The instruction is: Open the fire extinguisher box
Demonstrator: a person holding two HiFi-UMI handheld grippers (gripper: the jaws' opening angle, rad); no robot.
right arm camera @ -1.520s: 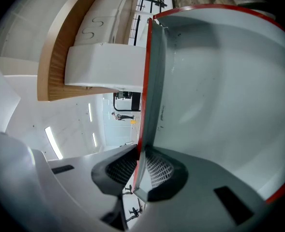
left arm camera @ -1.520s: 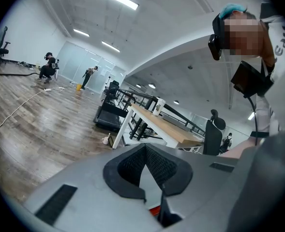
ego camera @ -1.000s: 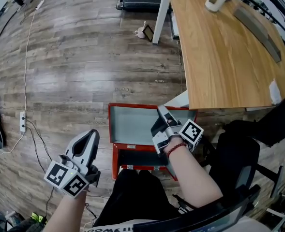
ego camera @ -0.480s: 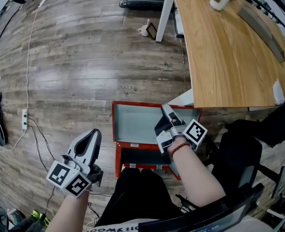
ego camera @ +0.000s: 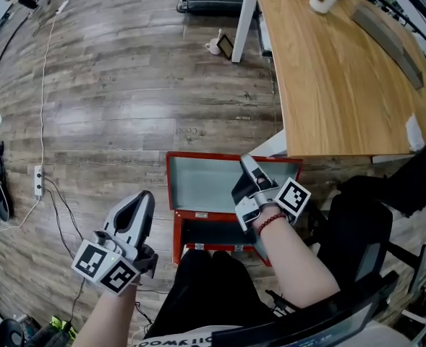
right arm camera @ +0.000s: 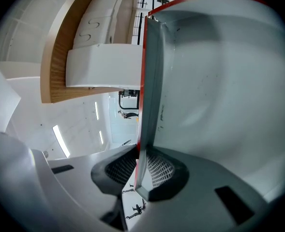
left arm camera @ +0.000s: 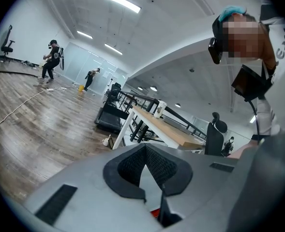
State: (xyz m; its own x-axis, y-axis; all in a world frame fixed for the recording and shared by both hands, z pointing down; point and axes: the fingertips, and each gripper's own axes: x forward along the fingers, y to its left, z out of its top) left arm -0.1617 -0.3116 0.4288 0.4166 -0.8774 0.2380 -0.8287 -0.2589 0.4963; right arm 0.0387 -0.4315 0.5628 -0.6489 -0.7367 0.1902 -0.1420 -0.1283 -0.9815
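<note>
The right tongs are closed most of the way and clamped on the red-rimmed edge of the lid. In the right gripper view the thin metal lip runs straight down between the two ribbed pads, one pad on the red outer face and one on the grey inner face. The left tongs are together at the tips with nothing between them. They hang idle in the air at the person's left, well apart from the fire extinguisher box and touching nothing. From the head view the lid is swung back away from the person, its grey inside showing in full, and the dark mouth of the box is uncovered below it. The box sits on the wooden floor just in front of the person's knees, beside the near end of the tabletop and its white leg. I judge the opening itself to be as good as done, and the step in hand is holding the lid at the end of its swing. The next move calls for making sure the lid will rest back on its hinge before the right tongs let go. It should be eased off gently, because a lid left short of its balance point could drop shut again. How far past upright it leans I cannot tell from these views.
</note>
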